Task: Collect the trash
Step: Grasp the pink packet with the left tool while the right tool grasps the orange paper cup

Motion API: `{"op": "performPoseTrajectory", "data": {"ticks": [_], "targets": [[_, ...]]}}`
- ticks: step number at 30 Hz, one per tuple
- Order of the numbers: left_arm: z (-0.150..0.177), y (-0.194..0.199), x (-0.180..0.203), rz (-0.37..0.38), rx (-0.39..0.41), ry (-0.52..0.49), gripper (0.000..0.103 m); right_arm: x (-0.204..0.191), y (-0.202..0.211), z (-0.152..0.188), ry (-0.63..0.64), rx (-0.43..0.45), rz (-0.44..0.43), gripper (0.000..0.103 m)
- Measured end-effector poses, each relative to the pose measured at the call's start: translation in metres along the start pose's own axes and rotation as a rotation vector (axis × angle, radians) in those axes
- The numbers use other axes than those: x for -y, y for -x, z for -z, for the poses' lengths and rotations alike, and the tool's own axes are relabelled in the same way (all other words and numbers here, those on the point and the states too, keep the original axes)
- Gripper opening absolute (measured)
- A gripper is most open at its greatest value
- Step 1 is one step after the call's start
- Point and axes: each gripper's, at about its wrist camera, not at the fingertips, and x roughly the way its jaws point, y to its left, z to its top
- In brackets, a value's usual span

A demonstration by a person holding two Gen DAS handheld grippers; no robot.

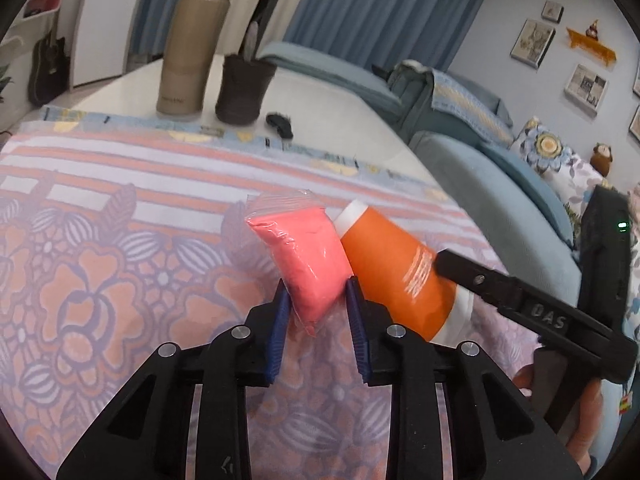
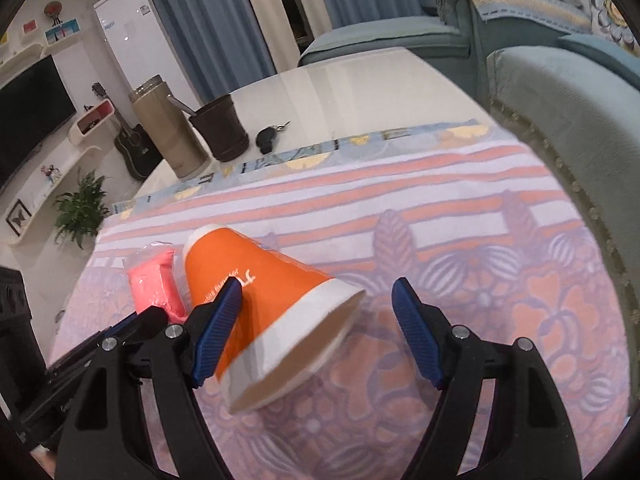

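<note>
A living room with blue curtains and a teal sofa point(image 2: 568, 112) surrounds a white table point(image 2: 360, 92) half covered by a floral cloth point(image 1: 120, 264).

Nearest in the left wrist view, the left gripper point(image 1: 316, 300) has its blue pads pressed on the lower end of a pink pouch point(image 1: 304, 252), which stands between them at 12 o'clock. The pouch looks light and soft (a filled plastic bag, likely slippery and easy to squash), so a gentle pinch low on the body, as now, seems right.

Just beside it at 2 o'clock lies an orange cup point(image 1: 396, 276) on its side, touching the pouch. In the right wrist view the right gripper point(image 2: 320, 312) stands wide open astride the cup point(image 2: 272, 304): its left pad rests against the orange wall, its right pad is clear of the rim. The cup is probably paper, light and crushable; the stiffer white rim band seems the better hold.

Farther off, at 11 o'clock, stand a tan flask point(image 1: 192, 52) and a dark pot point(image 1: 244, 88), with keys point(image 2: 270, 136) nearby.
</note>
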Motion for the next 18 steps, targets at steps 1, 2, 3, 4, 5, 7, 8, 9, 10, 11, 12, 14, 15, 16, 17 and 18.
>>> {"op": "performPoseTrajectory", "data": {"ticks": [1, 2, 3, 4, 5, 7, 8, 9, 10, 11, 12, 14, 15, 16, 17, 18], "targets": [[0.0, 0.003, 0.0, 0.009, 0.016, 0.003, 0.026, -0.001, -0.003, 0.0, -0.005, -0.012, -0.01, 0.081], [0.0, 0.005, -0.001, 0.012, 0.026, 0.007, 0.026, -0.003, -0.005, 0.0, -0.011, -0.023, -0.021, 0.082], [0.0, 0.006, -0.002, 0.014, 0.029, 0.012, 0.026, -0.004, -0.008, 0.001, -0.016, -0.031, -0.043, 0.082], [0.0, 0.006, -0.004, 0.019, 0.029, 0.021, 0.026, -0.006, -0.009, 0.001, -0.016, -0.036, -0.053, 0.082], [0.0, 0.007, -0.005, 0.021, 0.032, 0.028, 0.026, -0.009, -0.012, 0.001, -0.012, -0.049, -0.066, 0.082], [0.0, 0.009, -0.008, 0.031, 0.037, 0.047, 0.026, -0.012, -0.018, 0.001, -0.015, -0.078, -0.103, 0.081], [0.0, 0.01, -0.009, 0.031, 0.037, 0.055, 0.026, -0.015, -0.02, 0.002, -0.012, -0.089, -0.113, 0.081], [0.0, 0.009, -0.01, 0.031, 0.037, 0.059, 0.026, -0.018, -0.019, 0.002, -0.001, -0.087, -0.113, 0.079], [0.0, 0.01, -0.011, 0.032, 0.039, 0.065, 0.026, -0.019, -0.017, 0.003, 0.005, -0.081, -0.123, 0.071], [0.0, 0.01, -0.011, 0.031, 0.041, 0.068, 0.026, -0.018, -0.013, 0.003, 0.003, -0.065, -0.154, 0.061], [0.0, 0.011, -0.011, 0.03, 0.044, 0.069, 0.026, -0.016, -0.011, 0.003, -0.005, -0.058, -0.171, 0.058], [0.001, 0.013, -0.009, 0.032, 0.047, 0.068, 0.026, -0.012, -0.006, 0.004, -0.026, -0.051, -0.196, 0.047], [0.001, 0.012, -0.009, 0.03, 0.048, 0.066, 0.026, -0.009, -0.003, 0.005, -0.039, -0.045, -0.215, 0.044], [0.001, 0.013, -0.009, 0.028, 0.051, 0.063, 0.026, -0.008, 0.001, 0.006, -0.047, -0.039, -0.226, 0.04], [0.001, 0.014, -0.008, 0.028, 0.054, 0.059, 0.026, -0.008, 0.005, 0.006, -0.047, -0.031, -0.226, 0.037], [0.001, 0.014, -0.007, 0.027, 0.057, 0.056, 0.026, -0.011, 0.012, 0.008, -0.031, -0.017, -0.21, 0.036]]}}
